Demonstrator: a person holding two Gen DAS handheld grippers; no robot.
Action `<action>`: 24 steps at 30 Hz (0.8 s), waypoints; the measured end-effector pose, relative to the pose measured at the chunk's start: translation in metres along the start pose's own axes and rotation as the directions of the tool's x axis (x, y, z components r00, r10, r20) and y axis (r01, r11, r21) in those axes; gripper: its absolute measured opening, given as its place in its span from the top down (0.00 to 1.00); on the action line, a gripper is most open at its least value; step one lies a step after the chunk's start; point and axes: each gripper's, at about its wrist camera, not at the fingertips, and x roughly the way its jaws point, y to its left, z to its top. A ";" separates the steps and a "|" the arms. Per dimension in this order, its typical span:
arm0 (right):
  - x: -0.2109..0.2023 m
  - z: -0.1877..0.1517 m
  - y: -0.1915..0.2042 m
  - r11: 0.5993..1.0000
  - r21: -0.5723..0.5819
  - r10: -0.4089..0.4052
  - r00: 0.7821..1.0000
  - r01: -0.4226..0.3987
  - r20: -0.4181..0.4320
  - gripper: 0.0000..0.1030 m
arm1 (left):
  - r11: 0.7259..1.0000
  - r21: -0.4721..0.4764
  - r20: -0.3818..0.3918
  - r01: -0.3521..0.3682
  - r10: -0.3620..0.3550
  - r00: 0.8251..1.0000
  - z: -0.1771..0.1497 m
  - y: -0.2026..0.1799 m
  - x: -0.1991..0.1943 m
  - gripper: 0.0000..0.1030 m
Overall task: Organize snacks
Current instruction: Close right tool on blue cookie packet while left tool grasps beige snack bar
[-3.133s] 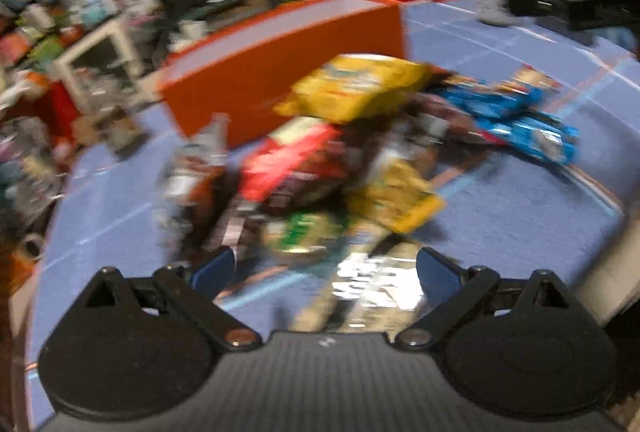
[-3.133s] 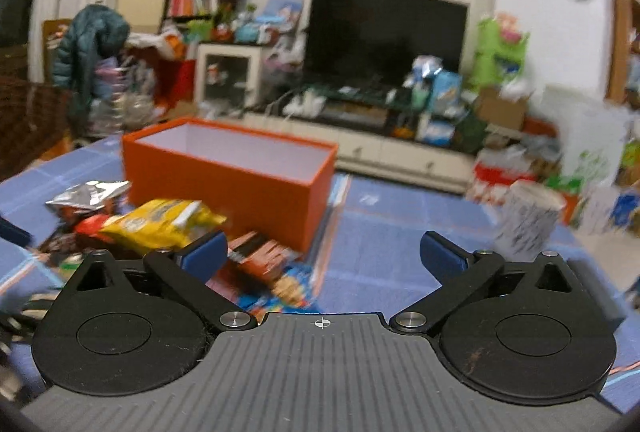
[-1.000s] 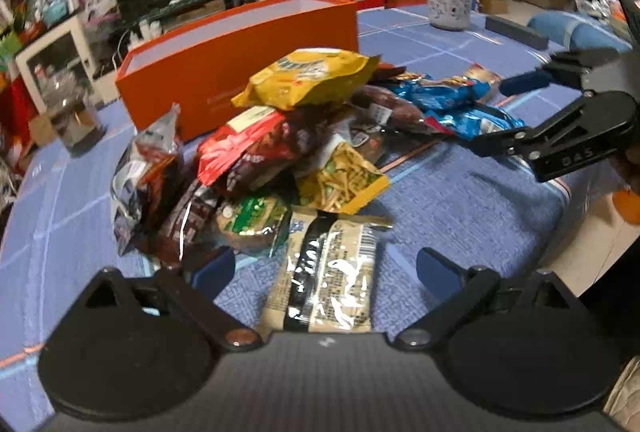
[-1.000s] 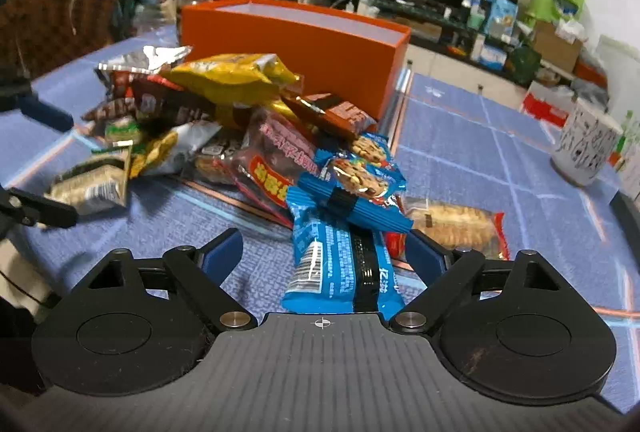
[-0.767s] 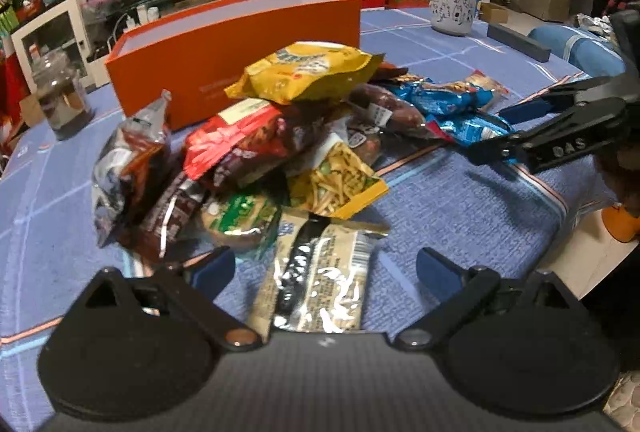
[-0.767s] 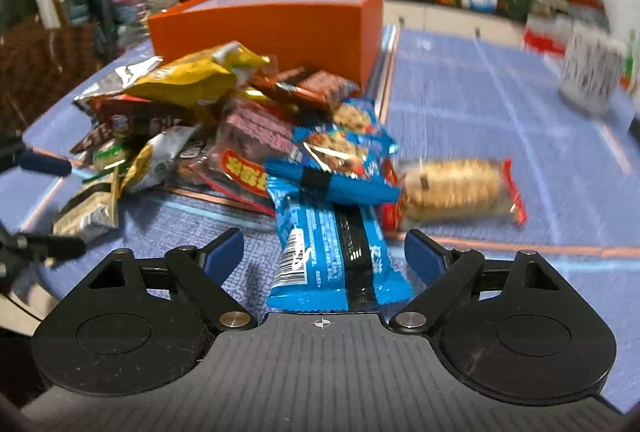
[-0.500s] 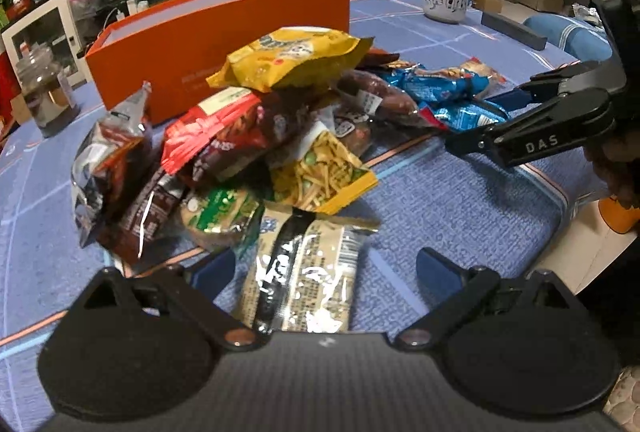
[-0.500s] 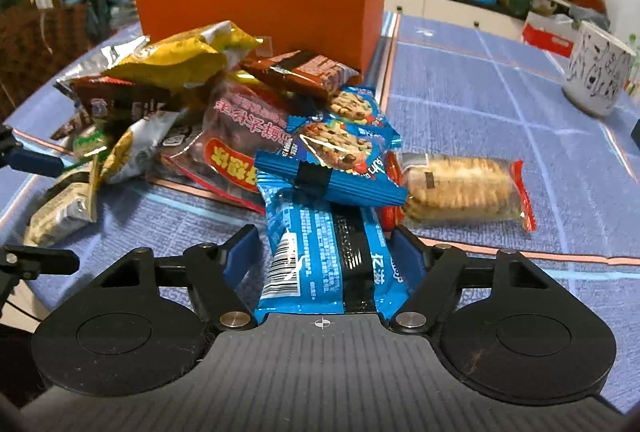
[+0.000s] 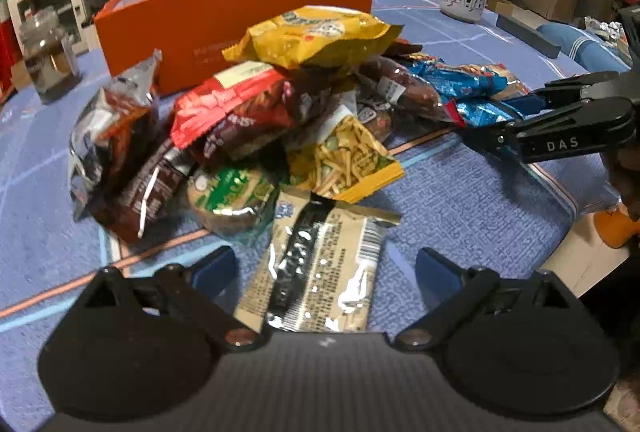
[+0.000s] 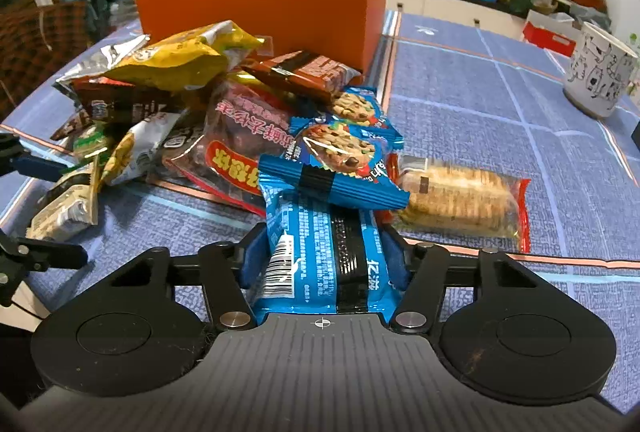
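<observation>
Right gripper (image 10: 325,256) clamped on the blue snack packet (image 10: 326,252) at the near edge of the snack pile (image 9: 280,103), left gripper (image 9: 324,268) spread wide around a beige foil packet (image 9: 316,264), orange box (image 10: 272,11) just behind the pile.

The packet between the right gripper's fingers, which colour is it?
Blue packet with a black band along its middle and a white barcode patch; the right wrist view shows it best.

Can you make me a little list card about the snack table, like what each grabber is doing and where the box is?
right gripper: shut on blue cookie packet
left gripper: open, silver packet between its fingers
orange box: open top, behind the snack pile
on top of pile: yellow bag
white mug: far right, apart from snacks
</observation>
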 end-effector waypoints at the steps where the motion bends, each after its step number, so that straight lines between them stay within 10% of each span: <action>1: 0.000 0.000 0.000 1.000 0.000 0.001 1.000 -0.001 0.000 0.57 | 1.000 -0.001 0.000 0.002 -0.002 1.000 0.000 -0.001 0.000 0.12; 12: -0.003 -0.003 0.001 1.000 0.006 0.004 1.000 -0.004 -0.008 0.57 | 0.998 -0.064 -0.002 0.012 -0.012 1.000 -0.001 -0.002 -0.012 0.44; 24: 0.000 -0.001 0.011 1.000 -0.014 0.018 1.000 -0.019 -0.015 0.45 | 0.998 -0.034 -0.004 -0.047 0.047 0.999 -0.004 -0.016 -0.008 0.25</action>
